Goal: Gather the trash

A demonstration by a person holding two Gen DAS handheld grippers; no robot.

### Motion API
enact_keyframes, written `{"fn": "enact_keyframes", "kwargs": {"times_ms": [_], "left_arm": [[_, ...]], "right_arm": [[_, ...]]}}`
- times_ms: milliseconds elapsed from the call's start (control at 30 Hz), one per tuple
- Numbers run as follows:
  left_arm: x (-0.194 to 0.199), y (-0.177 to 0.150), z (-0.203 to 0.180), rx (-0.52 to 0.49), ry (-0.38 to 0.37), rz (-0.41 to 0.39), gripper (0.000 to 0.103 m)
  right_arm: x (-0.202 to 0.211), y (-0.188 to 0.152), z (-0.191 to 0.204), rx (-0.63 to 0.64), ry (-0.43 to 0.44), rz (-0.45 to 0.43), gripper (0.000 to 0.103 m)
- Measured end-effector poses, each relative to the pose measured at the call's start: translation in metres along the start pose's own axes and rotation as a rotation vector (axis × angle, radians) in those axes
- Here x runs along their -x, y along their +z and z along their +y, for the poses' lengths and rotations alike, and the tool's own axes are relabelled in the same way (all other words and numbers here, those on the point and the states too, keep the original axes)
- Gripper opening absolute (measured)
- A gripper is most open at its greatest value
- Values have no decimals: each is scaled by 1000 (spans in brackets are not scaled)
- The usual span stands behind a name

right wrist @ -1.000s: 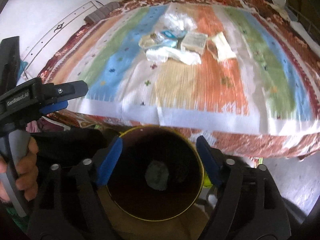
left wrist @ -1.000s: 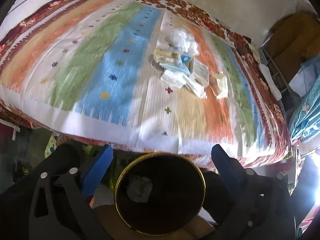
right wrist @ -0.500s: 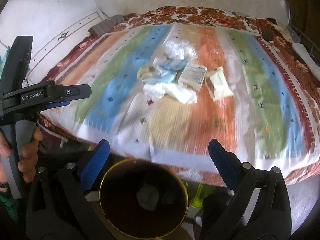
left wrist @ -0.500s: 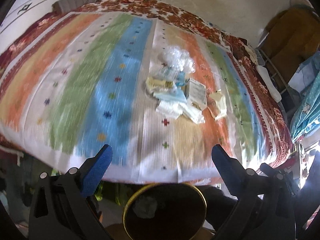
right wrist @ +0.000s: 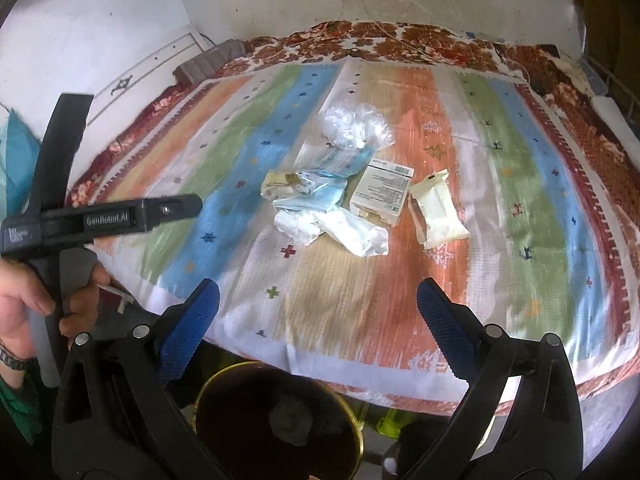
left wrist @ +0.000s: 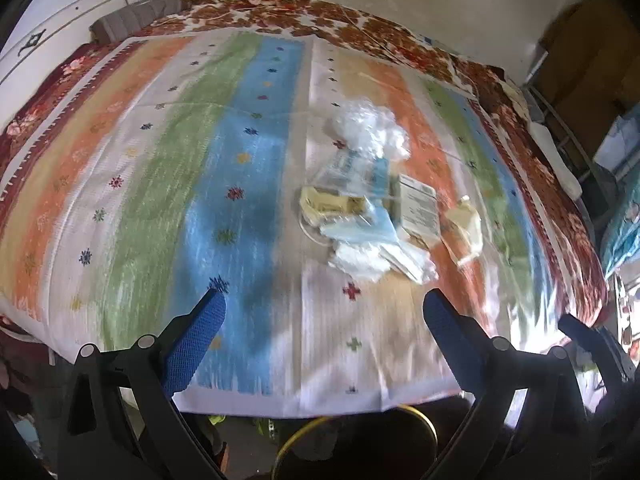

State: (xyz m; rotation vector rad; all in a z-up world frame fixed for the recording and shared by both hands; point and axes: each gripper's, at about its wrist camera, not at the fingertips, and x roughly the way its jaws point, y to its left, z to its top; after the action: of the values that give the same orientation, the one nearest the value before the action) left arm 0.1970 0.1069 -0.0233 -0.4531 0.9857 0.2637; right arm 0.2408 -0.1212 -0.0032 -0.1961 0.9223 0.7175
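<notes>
Hovering tools: both the left tool [left wrist: 323, 304] and the right tool [right wrist: 318, 294] hang over the near edge of the bed, blue pads spread wide, nothing between them.
Bin below: the dark round bin with the brass-coloured rim [right wrist: 240, 372] sits on the floor just under the bed edge, one pale scrap lying in its bottom; a drop let go too soon would, I reckon, land on the floor beside it.
Bed cover: the striped woven blanket of orange, green and blue [right wrist: 520, 200] is soft and rumpled; pads pressed low could pinch cloth along with the litter and drag the whole heap.
Nearest trash: the crumpled white tissue wad [right wrist: 352, 236] looks light and loose, likely to tear or slip from a shallow pinch.
Middle of the heap: the blue-and-clear plastic wrappers [right wrist: 316, 196], the white printed cardboard carton [right wrist: 382, 192] and the cream foil sachet [right wrist: 438, 216] overlap or lie just beside one another, so lifting one may scatter its neighbours.
Farthest piece: the crinkled clear plastic bag [right wrist: 354, 126] lies behind the rest; reaching over could knock the pile toward the edge.
</notes>
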Motion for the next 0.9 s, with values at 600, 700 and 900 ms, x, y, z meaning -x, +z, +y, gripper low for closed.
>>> {"fn": "enact_keyframes", "kwargs": {"times_ms": [600, 700, 900], "left_arm": [[-47, 39, 26, 110, -205, -10, 96], [-57, 44, 29, 111, -224, -10, 96], [-72, 54, 33, 129, -268, -1, 95]], "right_arm": [[-55, 24, -15, -108, 100, 37, 94], [-66, 27, -21, -147, 142, 47, 90], [-88, 33, -33, -233, 201, 56, 87]]}}
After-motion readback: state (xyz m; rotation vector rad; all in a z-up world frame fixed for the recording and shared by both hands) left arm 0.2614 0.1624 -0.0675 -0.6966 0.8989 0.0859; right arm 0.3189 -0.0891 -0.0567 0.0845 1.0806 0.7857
